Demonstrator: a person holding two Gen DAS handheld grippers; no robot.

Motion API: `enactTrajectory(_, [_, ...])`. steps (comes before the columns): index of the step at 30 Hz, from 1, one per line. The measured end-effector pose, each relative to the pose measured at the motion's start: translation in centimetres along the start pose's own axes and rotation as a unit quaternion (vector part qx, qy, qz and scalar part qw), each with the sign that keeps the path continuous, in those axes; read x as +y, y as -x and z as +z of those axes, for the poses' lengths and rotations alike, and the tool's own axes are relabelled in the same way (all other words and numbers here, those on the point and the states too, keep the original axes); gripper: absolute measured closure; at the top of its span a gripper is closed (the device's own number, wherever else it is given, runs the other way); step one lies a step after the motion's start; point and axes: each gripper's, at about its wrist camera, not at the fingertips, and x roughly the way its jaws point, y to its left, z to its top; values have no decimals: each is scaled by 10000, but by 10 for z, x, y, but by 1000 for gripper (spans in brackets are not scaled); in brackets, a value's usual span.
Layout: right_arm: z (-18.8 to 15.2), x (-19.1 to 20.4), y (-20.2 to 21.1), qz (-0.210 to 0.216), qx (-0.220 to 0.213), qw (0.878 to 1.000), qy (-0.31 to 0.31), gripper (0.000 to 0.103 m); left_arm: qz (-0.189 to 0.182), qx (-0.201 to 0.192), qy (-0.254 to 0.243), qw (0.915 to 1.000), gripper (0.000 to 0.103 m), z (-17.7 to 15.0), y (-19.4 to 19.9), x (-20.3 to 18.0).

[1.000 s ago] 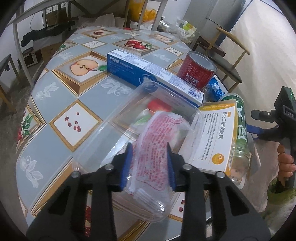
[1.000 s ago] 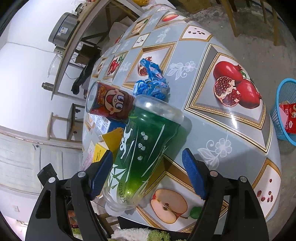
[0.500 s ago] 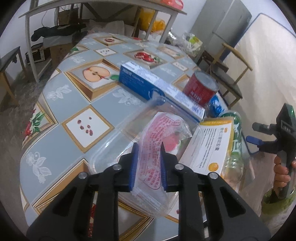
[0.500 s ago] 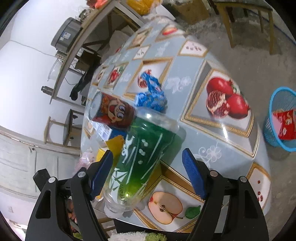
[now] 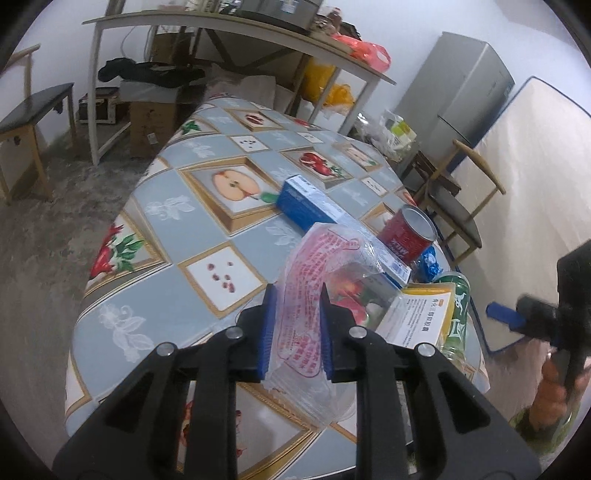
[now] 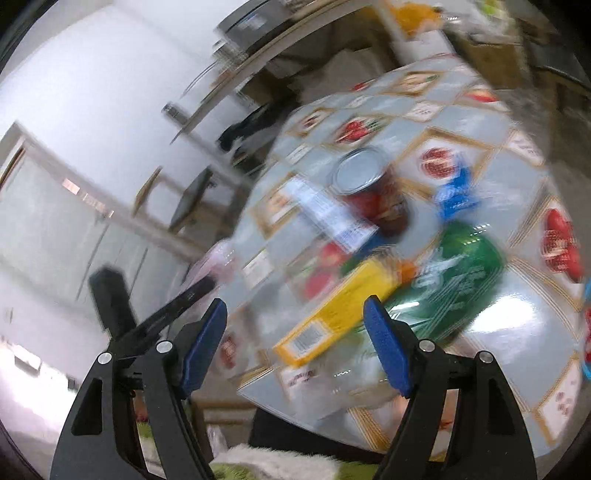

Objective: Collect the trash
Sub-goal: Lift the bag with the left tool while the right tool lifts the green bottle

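My left gripper [image 5: 297, 314] is shut on a clear plastic container [image 5: 325, 251] with pink-printed film, held tilted above the table's near edge. Behind it on the fruit-patterned table [image 5: 166, 280] lie a blue carton [image 5: 306, 205], a red milk can [image 5: 406, 232], a blue crumpled wrapper [image 5: 428, 258], a green bottle [image 5: 456, 306] and a yellow-white medicine box [image 5: 421, 317]. My right gripper [image 6: 295, 332] is open and holds nothing. In its blurred view it hangs above the yellow box [image 6: 340, 314], beside the green bottle [image 6: 461, 273], with the red can [image 6: 373, 192] farther off.
A hand [image 5: 554, 373] holding the right gripper shows at the right edge of the left wrist view. A wooden chair [image 5: 454, 206], a grey fridge [image 5: 461, 85] and a mattress [image 5: 535, 166] stand right of the table. A long shelf [image 5: 221, 26] runs behind it. A blue basket [image 6: 587, 369] peeks in at the right.
The left gripper closed tighter on the clear container and lifted it off the table. The right gripper pulled up and back from around the green bottle and rolled; its view is now blurred.
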Motion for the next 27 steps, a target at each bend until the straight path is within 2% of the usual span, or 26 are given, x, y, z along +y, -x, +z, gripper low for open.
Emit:
enactTrajectory(4, [-20,28,-35,339,529,9979,147,29,-5,-45,154,9999,84,-4,7,11])
enactTrajectory(8, [-39,45,-72,200,981,9949,85,37,-37,-89,262,9996,84,-8,14,21])
enactTrajectory(11, [-44,45,-92,-22,1139,9934,-147,40,-52,-115,301,9995,83,-12,19,26])
enactTrajectory(18, [-44,39,-114,-177,1090,9896,-919,45,-23,-96,414,9991,83,-20,31,44])
enactTrajectory(21, [-42,40,-121,-164,1088,9884,-1044,51,-1,-95,455,9989,83,-22,34,50])
enactTrajectory(27, [-38,43,-130,-282,1008,9877,-1160,54,-6,-98,486,9988,83,-22,37,55])
